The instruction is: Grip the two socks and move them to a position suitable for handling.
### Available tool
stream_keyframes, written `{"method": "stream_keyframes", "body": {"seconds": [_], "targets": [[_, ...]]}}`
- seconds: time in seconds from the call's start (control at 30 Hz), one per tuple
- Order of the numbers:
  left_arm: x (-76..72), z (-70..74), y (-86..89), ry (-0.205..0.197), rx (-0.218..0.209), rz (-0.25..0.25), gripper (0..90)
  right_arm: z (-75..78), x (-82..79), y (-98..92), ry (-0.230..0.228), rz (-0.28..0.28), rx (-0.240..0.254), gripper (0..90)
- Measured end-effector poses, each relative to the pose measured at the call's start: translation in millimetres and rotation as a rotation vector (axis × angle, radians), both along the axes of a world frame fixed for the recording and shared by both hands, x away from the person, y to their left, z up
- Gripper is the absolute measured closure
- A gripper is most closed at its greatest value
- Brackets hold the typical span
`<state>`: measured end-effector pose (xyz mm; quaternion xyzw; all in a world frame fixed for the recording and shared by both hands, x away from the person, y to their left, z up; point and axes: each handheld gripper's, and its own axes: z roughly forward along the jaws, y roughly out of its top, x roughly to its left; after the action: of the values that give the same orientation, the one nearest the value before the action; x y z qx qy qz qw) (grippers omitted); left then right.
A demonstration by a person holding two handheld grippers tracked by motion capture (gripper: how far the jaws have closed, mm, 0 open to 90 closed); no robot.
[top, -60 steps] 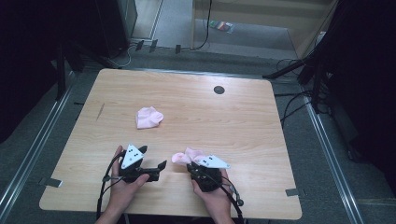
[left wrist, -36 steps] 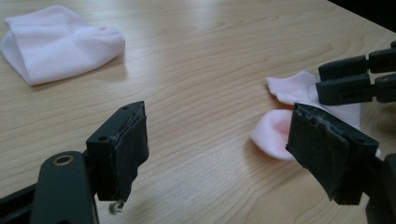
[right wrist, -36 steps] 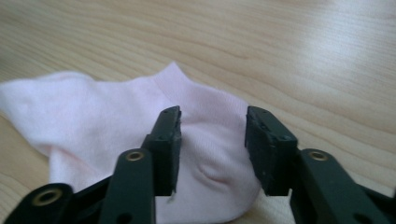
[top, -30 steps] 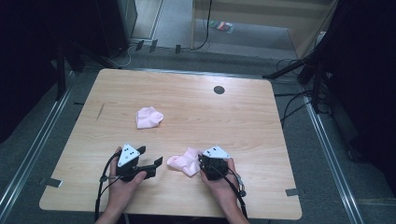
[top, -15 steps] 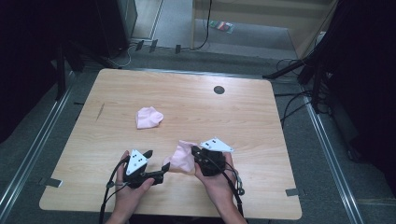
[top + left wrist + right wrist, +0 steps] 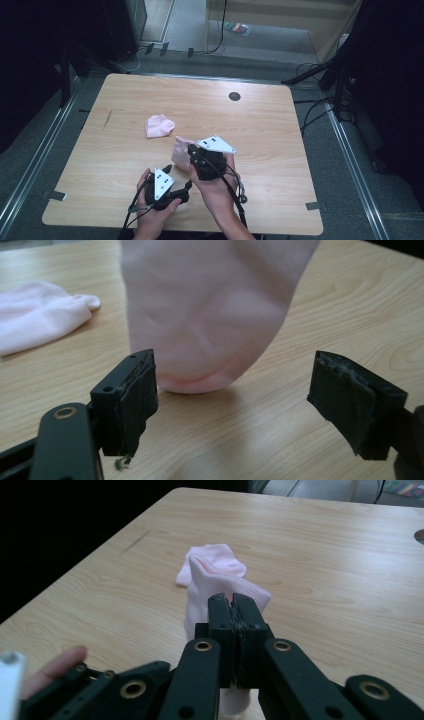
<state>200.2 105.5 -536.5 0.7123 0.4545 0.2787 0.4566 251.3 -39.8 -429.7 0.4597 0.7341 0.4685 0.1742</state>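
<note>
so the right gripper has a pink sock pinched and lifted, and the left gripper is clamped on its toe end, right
Not quite. The right gripper does pinch the hanging pink sock, but the left gripper is not clamped on it: the left gripper view shows its jaws wide open, with the sock's lower end beyond them, untouched.

A sock point(image 6: 180, 152) is held above the table point(image 6: 280, 135) near its front edge. Behind it and to its left, a second sock point(image 6: 159, 125) is laid on the table. The left gripper point(image 6: 181, 189) is placed in front of the held sock, the right gripper point(image 6: 192, 151) just to its right.

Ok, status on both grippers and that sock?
Right gripper shut on the pink sock, hanging above the table. Left gripper open beneath it. Second sock lies apart. Nothing in the way.
</note>
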Motion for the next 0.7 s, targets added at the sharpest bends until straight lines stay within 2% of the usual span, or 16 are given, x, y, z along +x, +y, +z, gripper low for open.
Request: {"method": "stream_keyframes", "body": {"seconds": [0.03, 0.17, 0.2, 0.23, 0.3, 0.33, 0.4, 0.43, 0.47, 0.53, 0.57, 0.6, 0.67, 0.7], "targets": [[1.1, -1.4, -2.0, 0.010, 0.011, 0.009, 19.1, 0.0, 0.0, 0.0, 0.000, 0.000, 0.000, 88.9], [4.4, -4.5, -6.8, 0.025, 0.031, 0.043, 7.2, 4.4, -3.5, 9.1, 0.013, 0.000, 0.041, 88.9], [8.8, -5.9, -8.5, 0.037, 0.073, 0.074, 6.5, 4.8, -4.7, 10.1, 0.019, 0.004, 0.051, 88.9], [8.8, -5.9, -8.5, 0.037, 0.073, 0.074, 6.5, 4.8, -4.7, 10.1, 0.019, 0.004, 0.051, 88.9], [13.2, -8.0, -7.6, 0.052, 0.096, 0.104, 7.0, 4.3, -6.3, 10.9, 0.027, 0.005, 0.060, 88.9], [15.9, -9.5, -6.5, 0.052, 0.095, 0.125, 10.4, 3.6, -6.5, 10.1, 0.038, 0.007, 0.073, 88.9], [17.9, -9.2, -3.5, 0.043, 0.125, 0.130, 25.4, 1.1, -6.4, 7.2, 0.054, 0.003, 0.091, 88.9], [18.4, -8.2, -1.1, 0.038, 0.141, 0.114, 36.2, -0.7, -6.1, 5.1, 0.059, 0.000, 0.095, 88.9], [18.2, -7.3, 1.2, 0.021, 0.163, 0.101, 50.4, -2.9, -5.6, 2.6, 0.063, -0.004, 0.098, 88.8], [18.0, -6.1, 5.1, 0.012, 0.196, 0.072, 77.1, -8.4, -4.2, -3.9, 0.073, -0.018, 0.103, 88.8], [18.2, -5.8, 7.3, 0.015, 0.210, 0.060, 84.2, -11.7, -3.3, -8.1, 0.080, -0.030, 0.108, 88.8], [18.4, -5.4, 10.3, 0.017, 0.222, 0.045, 89.4, -20.1, -1.1, -18.5, 0.092, -0.060, 0.113, 88.8], [17.4, -6.0, 11.4, 0.012, 0.255, 0.020, 89.8, -29.5, 1.6, -28.1, 0.102, -0.088, 0.114, 88.8], [16.8, -6.2, 11.3, 0.009, 0.276, 0.015, 89.8, -29.5, 1.6, -28.1, 0.102, -0.088, 0.114, 88.8]]}}
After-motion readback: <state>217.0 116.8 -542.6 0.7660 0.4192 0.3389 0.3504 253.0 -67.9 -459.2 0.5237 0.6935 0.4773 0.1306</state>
